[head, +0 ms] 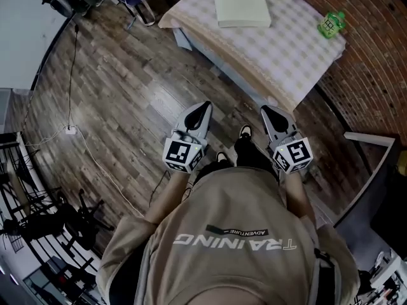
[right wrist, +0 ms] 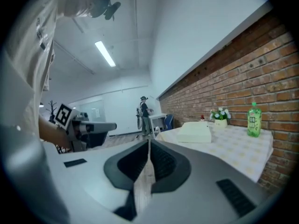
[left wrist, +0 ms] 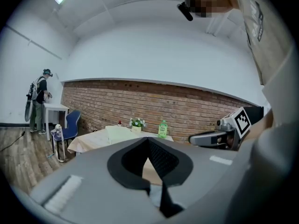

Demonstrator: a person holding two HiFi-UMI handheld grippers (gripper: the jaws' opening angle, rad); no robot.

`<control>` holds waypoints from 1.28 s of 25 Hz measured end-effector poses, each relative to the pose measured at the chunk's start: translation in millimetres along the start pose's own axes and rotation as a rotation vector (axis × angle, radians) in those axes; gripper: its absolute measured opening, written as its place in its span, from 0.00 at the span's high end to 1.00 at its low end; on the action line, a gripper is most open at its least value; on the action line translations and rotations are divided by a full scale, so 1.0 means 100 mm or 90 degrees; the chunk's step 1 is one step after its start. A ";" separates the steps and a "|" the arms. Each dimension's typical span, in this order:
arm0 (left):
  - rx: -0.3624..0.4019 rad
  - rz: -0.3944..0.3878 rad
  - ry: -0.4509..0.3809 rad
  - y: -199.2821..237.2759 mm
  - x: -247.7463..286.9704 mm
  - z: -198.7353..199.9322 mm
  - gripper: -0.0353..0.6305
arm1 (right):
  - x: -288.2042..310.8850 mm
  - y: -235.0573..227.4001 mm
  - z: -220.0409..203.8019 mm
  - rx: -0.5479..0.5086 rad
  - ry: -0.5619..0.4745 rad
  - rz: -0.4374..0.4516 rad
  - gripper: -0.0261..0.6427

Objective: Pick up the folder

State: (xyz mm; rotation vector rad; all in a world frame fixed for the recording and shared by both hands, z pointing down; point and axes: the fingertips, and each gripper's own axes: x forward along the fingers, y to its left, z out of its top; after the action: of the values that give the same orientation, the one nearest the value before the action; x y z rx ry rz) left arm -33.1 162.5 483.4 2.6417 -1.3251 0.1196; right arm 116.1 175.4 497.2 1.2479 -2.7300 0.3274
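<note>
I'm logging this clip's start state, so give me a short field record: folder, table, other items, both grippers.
folder: pale, lying flat on the table, untouched
table: checked cloth, beside the brick wall
other items: green bottle and flower pot on the table's wall side
left gripper: shut, empty, over the wood floor, short of the table
right gripper: shut, empty, level with the left one
stage: folder not yet reached
</note>
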 end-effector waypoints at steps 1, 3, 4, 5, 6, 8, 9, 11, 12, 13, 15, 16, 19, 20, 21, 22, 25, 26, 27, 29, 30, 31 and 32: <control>0.001 0.010 0.002 0.03 0.09 0.02 0.94 | 0.06 -0.08 -0.03 -0.007 0.011 0.009 0.93; 0.001 0.031 0.013 0.07 0.24 0.07 0.94 | 0.14 -0.22 -0.07 -0.003 0.024 0.032 0.93; -0.002 0.040 0.018 0.07 0.31 0.11 0.94 | 0.16 -0.28 -0.06 0.009 0.026 0.044 0.93; -0.005 0.045 0.021 0.06 0.37 0.15 0.94 | 0.18 -0.35 -0.04 0.019 0.025 0.056 0.93; -0.006 0.050 0.022 0.05 0.44 0.20 0.94 | 0.22 -0.44 -0.02 0.025 0.023 0.066 0.93; -0.003 0.060 0.025 0.05 0.60 0.24 0.94 | 0.34 -0.66 0.00 0.025 0.022 0.079 0.93; -0.003 0.065 0.029 0.06 0.69 0.24 0.94 | 0.42 -0.79 0.01 0.021 0.022 0.082 0.93; -0.007 0.067 0.040 0.05 0.83 0.22 0.94 | 0.54 -0.99 0.06 0.009 0.023 0.081 0.93; -0.007 0.066 0.046 0.05 0.88 0.22 0.94 | 0.58 -1.06 0.06 -0.001 0.026 0.079 0.93; -0.007 0.064 0.051 0.05 0.93 0.21 0.94 | 0.63 -1.11 0.05 -0.010 0.032 0.077 0.93; -0.005 0.064 0.054 0.12 1.06 0.22 0.94 | 0.73 -1.24 -0.02 -0.011 0.047 0.071 0.93; -0.006 0.065 0.053 0.16 1.13 0.23 0.94 | 0.79 -1.31 -0.04 -0.005 0.053 0.069 0.93; 0.000 0.068 0.049 0.37 1.33 0.24 0.94 | 0.95 -1.43 -0.03 0.006 0.060 0.068 0.93; 0.004 0.070 0.049 0.46 1.38 0.24 0.94 | 1.03 -1.45 -0.03 0.007 0.060 0.069 0.93; 0.004 0.073 0.049 0.57 1.43 0.24 0.94 | 1.11 -1.46 -0.02 0.007 0.061 0.069 0.93; -0.002 0.076 0.049 0.68 1.47 0.23 0.94 | 1.20 -1.47 -0.02 0.004 0.065 0.070 0.93; -0.046 0.070 0.047 0.97 1.56 0.21 0.94 | 1.42 -1.52 0.07 -0.008 0.071 0.054 0.93; -0.051 0.058 0.045 1.06 1.62 0.23 0.94 | 1.50 -1.57 0.15 -0.007 0.067 0.037 0.93; -0.052 0.042 0.044 1.15 1.70 0.27 0.94 | 1.59 -1.64 0.25 -0.001 0.058 0.017 0.93; -0.048 0.007 0.039 1.33 1.85 0.37 0.94 | 1.78 -1.77 0.45 0.026 0.032 -0.021 0.93; -0.045 -0.010 0.037 1.41 1.91 0.42 0.94 | 1.88 -1.82 0.53 0.037 0.021 -0.036 0.93; -0.042 -0.023 0.036 1.48 1.96 0.44 0.94 | 1.97 -1.86 0.60 0.042 0.014 -0.051 0.93; -0.041 -0.035 0.036 1.56 2.00 0.45 0.94 | 2.06 -1.89 0.66 0.041 0.010 -0.067 0.93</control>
State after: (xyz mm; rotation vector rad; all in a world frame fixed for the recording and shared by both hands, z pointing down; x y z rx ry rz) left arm -39.1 -94.8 490.1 2.5989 -1.2172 0.1398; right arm 123.6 -112.1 502.0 1.3923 -2.6484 0.4150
